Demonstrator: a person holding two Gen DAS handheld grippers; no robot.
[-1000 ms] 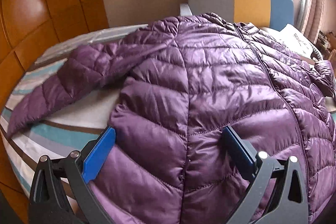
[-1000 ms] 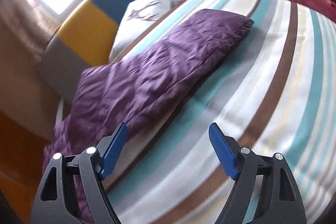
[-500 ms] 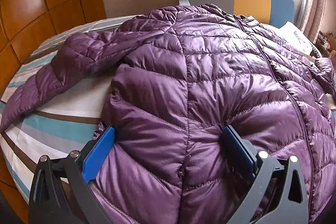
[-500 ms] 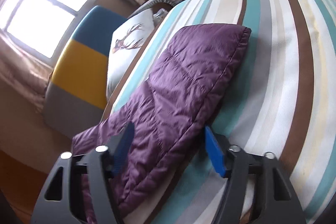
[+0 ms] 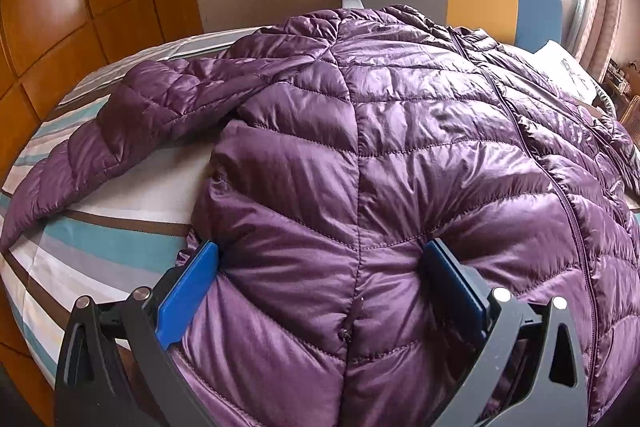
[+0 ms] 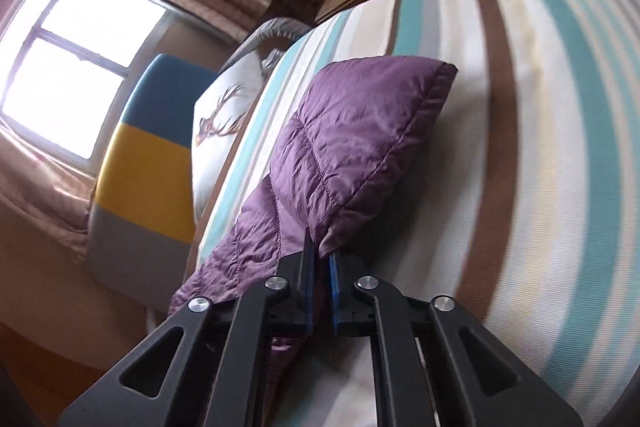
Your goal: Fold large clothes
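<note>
The puffy purple quilted down jacket [image 5: 400, 155] lay spread across the striped bed [image 6: 540, 147]. The right hand-held gripper [image 6: 320, 259] had just closed, pinching the sleeve edge; the left hand-held gripper [image 5: 320, 279] straddled the hem, wide. Light, soft, slippery; seams looked like the best hold.

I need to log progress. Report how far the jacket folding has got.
Early stage. Done: the purple jacket lies spread flat on the striped bed. In hand: the right gripper has just closed on a sleeve; the left gripper straddles the hem, apparently unpinched. Left: every fold; both sleeves lie outstretched.
</note>
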